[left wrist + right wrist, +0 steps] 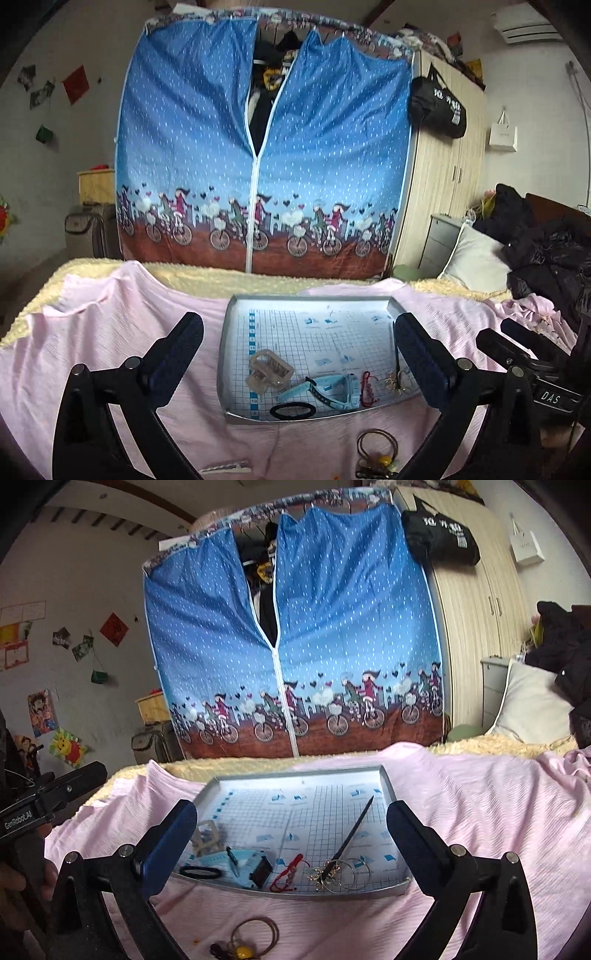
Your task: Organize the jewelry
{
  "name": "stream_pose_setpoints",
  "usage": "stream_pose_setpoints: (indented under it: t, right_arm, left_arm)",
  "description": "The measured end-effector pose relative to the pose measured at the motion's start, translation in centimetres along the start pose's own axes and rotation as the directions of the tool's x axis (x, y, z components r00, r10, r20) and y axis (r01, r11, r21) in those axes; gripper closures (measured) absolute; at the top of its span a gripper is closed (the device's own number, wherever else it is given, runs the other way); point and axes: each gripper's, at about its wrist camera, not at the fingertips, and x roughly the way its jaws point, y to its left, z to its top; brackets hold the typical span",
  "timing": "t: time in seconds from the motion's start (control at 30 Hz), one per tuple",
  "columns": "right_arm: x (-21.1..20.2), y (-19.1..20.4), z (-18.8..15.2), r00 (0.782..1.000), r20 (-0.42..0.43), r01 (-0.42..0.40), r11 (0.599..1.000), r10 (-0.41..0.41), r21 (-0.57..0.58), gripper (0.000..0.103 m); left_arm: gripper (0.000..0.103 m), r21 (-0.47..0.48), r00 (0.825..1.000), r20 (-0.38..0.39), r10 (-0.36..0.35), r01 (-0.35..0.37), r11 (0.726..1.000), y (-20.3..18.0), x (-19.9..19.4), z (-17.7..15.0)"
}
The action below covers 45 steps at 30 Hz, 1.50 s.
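A shallow grey tray (236,317) (388,779) with a blue grid liner lies on the pink cloth. In it are a clear hair claw (267,369) (207,836), a light blue watch (325,391) (245,866), a black hair tie (292,411) (199,872), a red string bracelet (367,387) (290,873), a black hair stick (354,830) and gold hoop jewelry (341,877) (397,384). Brown hair ties with a yellow bead (376,452) (255,939) and a silver clip (227,467) lie on the cloth before the tray. My left gripper (299,354) and right gripper (291,843) hover open above the tray's near edge, holding nothing.
The pink cloth (110,332) covers a cream blanket on a bed. Behind stands a blue zippered fabric wardrobe (258,166), a wooden wardrobe (443,166), a pillow (476,262) and dark jackets (546,251) at right. The other gripper's body (44,797) shows at left in the right wrist view.
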Motion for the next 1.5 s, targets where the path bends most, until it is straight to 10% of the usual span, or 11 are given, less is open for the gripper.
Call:
stream_pose_setpoints:
  t: [0.43,1.27,1.5]
  right_arm:
    - [-8.3,2.9,-2.6,0.996,0.082,0.049,0.999,-0.047,-0.018,0.000]
    - [-16.4,4.1,-8.5,0.996,-0.052,0.082,0.994,-0.078,0.071,0.000]
    - [-15.2,3.1,-9.8,0.970,-0.209,0.148,0.985,-0.127,0.086,0.000]
  left_arm:
    - [0.001,-0.049,0.995,0.086,0.052,-0.048,0.998,0.1,-8.8,-1.6]
    - [0.001,0.001,0.982,-0.063,0.176,-0.176,0.984,-0.9,-14.8,-8.1]
    - [0.002,0.058,0.964,-0.177,0.196,-0.189,0.980,-1.7,-12.9,-9.8]
